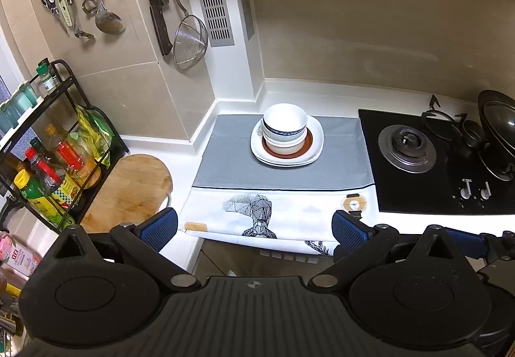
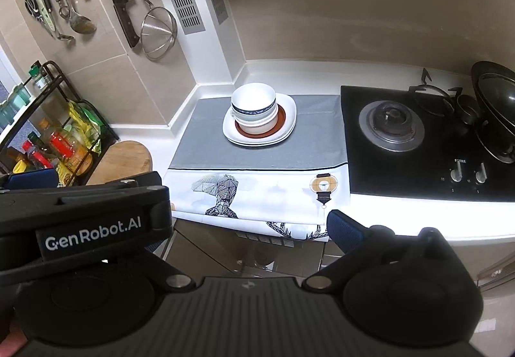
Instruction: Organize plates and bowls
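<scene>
Counter: white worktop in a corner, carrying the mat and the hob.
Hob: black glass, just right of the mat; no crockery on it.
Mat: grey and white cloth, spread flat, front edge hanging over the counter lip.
Plates: white squarish ones at the bottom of the pile, a brown-rimmed plate on top of them; all sitting toward the back of the mat.
Bowls: nested on the brown-rimmed plate, a blue-banded one uppermost, upright.
Progress: apparently near the end, judging by one tidy stack, largest at the base, with no loose dish seen elsewhere.
Remaining: perhaps nothing, or only shifting the stack elsewhere; impossible to say from here.
Left gripper: jaws spread wide, empty, held back over the counter edge, well apart from the stack.
Right gripper: likewise spread and empty, one blue pad visible, the other side hidden behind the left unit.
</scene>
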Demonstrator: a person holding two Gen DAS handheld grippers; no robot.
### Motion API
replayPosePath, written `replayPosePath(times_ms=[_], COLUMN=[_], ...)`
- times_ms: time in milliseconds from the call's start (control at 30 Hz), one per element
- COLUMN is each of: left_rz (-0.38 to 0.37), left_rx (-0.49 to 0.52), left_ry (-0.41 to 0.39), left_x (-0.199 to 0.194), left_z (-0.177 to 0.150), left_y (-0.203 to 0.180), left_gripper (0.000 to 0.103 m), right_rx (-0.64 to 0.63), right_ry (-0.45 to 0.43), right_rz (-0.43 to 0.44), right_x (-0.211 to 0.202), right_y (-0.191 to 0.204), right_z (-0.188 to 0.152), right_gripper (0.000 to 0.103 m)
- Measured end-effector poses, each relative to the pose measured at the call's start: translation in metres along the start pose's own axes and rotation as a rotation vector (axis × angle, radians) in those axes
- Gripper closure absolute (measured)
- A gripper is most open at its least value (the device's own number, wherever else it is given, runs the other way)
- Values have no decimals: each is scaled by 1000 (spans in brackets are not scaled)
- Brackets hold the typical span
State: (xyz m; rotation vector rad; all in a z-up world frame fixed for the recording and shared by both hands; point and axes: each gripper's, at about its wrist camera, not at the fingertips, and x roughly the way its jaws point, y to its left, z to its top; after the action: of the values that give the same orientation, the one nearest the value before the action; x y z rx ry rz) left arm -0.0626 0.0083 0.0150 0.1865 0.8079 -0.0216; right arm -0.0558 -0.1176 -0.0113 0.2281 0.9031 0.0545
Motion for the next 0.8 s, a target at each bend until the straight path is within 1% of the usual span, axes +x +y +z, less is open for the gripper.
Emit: replayPosePath(times_ms=[167, 333, 500, 633, 800], left_rz=[4, -12, -6, -23, -25], left_rx=[5, 13, 17, 26, 37], left_ry=[-30, -15, -24, -4, -8], left_x=[-8, -8, -11, -9, -11], left_z=[-3, -5, -8, -7, -6], left_y=[-1, -5, -13, -18, -26], left_gripper=[1, 1, 1, 1, 1], right_rx=[0, 15, 28, 45, 54], right_ry=[-19, -16, -20, -14, -30], right_rz=[1, -4, -8, -8, -15], right_x=[-7, -11, -13, -14, -19], right_y=[-1, -6, -13, -21, -29], right_z=[-2, -7, -10, -11, -11], right_gripper=[0, 0, 0, 0, 0])
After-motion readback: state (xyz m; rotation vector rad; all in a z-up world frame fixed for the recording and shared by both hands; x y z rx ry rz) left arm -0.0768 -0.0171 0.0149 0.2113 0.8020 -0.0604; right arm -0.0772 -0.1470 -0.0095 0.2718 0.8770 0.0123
